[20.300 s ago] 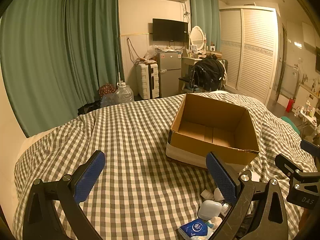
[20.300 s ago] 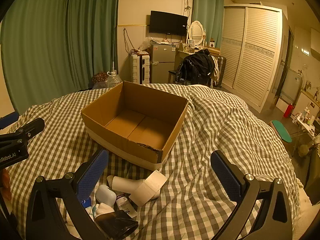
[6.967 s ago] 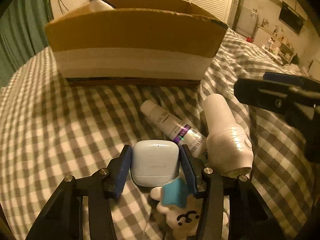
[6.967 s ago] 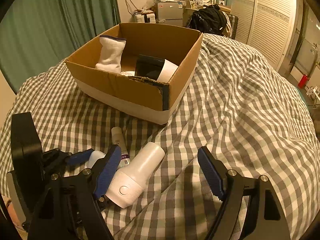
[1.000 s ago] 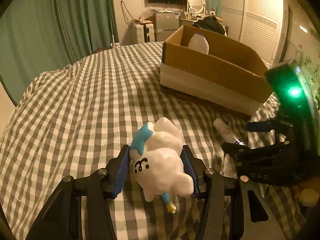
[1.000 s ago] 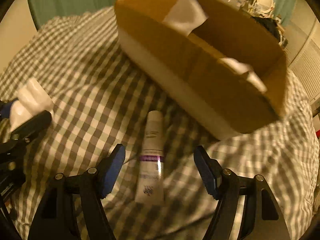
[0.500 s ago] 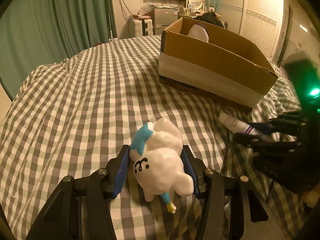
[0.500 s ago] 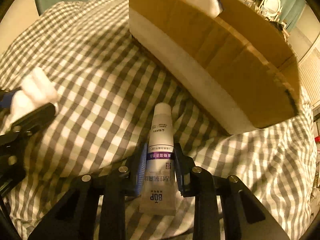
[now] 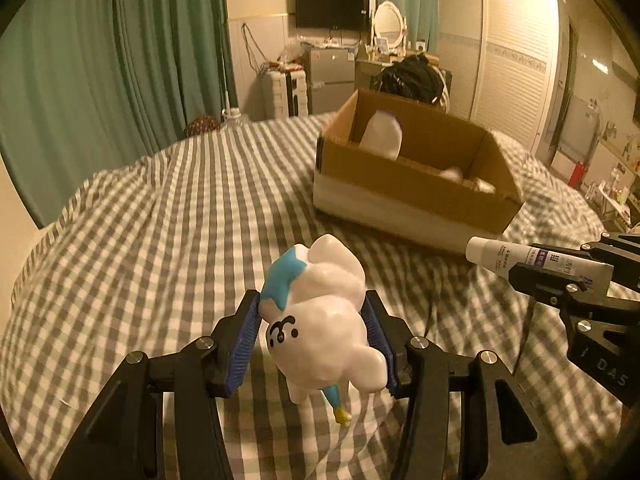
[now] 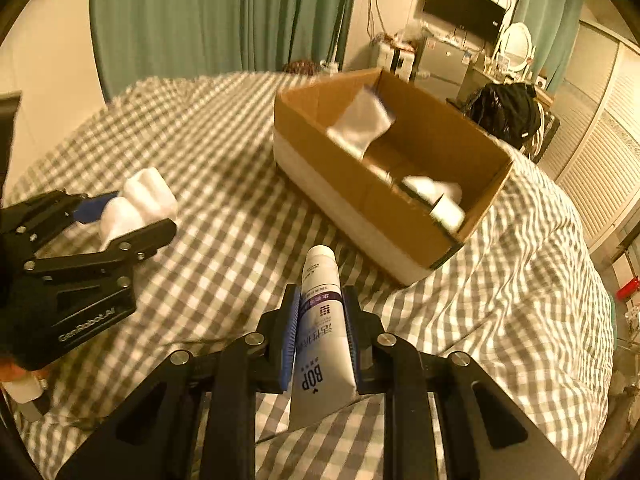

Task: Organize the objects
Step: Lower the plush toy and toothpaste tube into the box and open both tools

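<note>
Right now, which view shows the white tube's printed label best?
The right wrist view: the white tube lies lengthwise between the fingers, print facing the camera. The left wrist view shows it side-on at the frame's right edge, its lettering too small to read.

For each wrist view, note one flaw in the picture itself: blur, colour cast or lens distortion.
Left wrist view: warm amber cast; fisheye bends the curtain; the toy figure is sharp, the cardboard box slightly soft.
Right wrist view: same cast; the white items in the box are smeared, the tube crisp.
</note>
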